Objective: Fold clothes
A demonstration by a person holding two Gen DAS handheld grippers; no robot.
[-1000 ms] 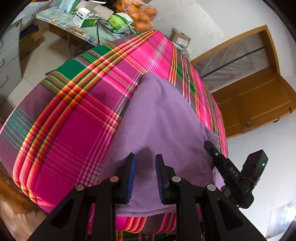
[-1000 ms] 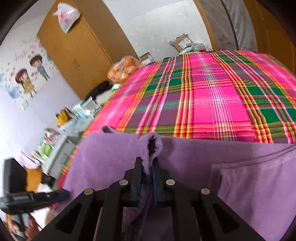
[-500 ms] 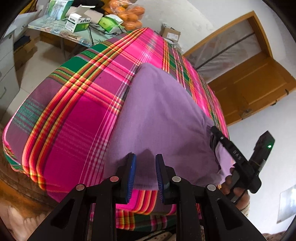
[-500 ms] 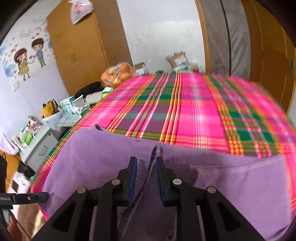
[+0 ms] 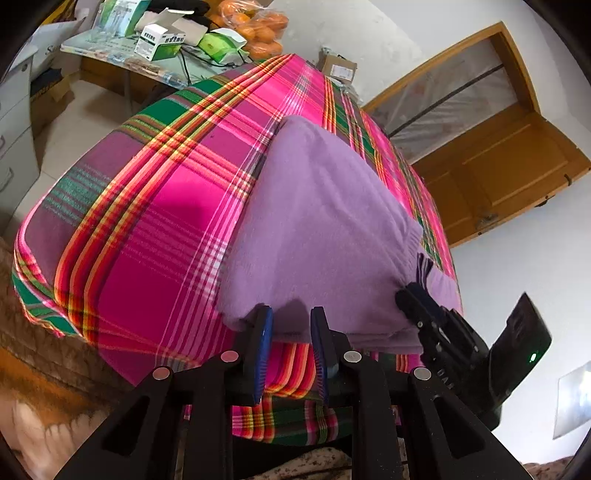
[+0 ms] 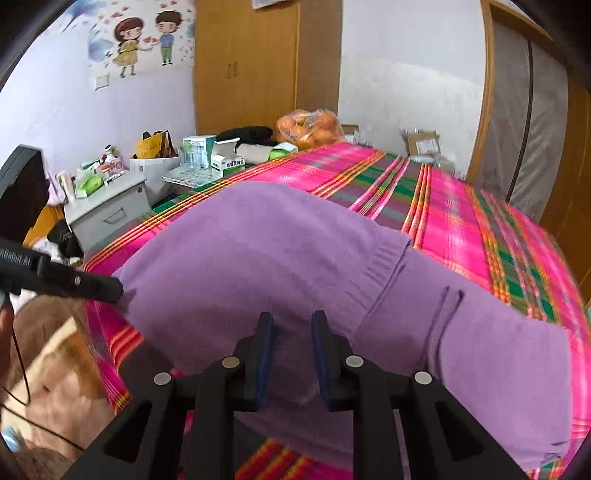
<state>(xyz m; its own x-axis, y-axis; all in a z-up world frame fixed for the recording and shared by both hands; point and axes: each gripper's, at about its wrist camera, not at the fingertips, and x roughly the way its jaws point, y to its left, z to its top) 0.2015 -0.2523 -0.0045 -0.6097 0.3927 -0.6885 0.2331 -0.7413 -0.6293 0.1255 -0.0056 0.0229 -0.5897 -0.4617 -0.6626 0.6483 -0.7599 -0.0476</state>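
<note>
A purple knit garment (image 5: 325, 229) lies folded on the pink plaid bed cover (image 5: 155, 229), near the bed's front edge. My left gripper (image 5: 291, 317) is open, its blue-padded tips just at the garment's near hem with nothing between them. At the garment's right corner the right gripper (image 5: 424, 310) shows as a black tool. In the right wrist view the garment (image 6: 258, 258) has a ribbed hem and a flat sleeve (image 6: 498, 350). My right gripper (image 6: 291, 325) is open above the cloth. The left gripper (image 6: 92, 286) reaches the garment's left edge.
A cluttered side table (image 5: 147, 55) with boxes and a bag of oranges (image 5: 258, 26) stands beyond the bed's far left corner. A grey drawer cabinet (image 6: 107, 210) sits beside it. Wooden doors (image 5: 498, 166) stand on the far side. A brown fuzzy rug (image 6: 51, 369) lies below the bed.
My right gripper opened and let go of the purple fold it was pinching. Both grippers drew back toward the bed's near edge, and the garment now lies flat.
</note>
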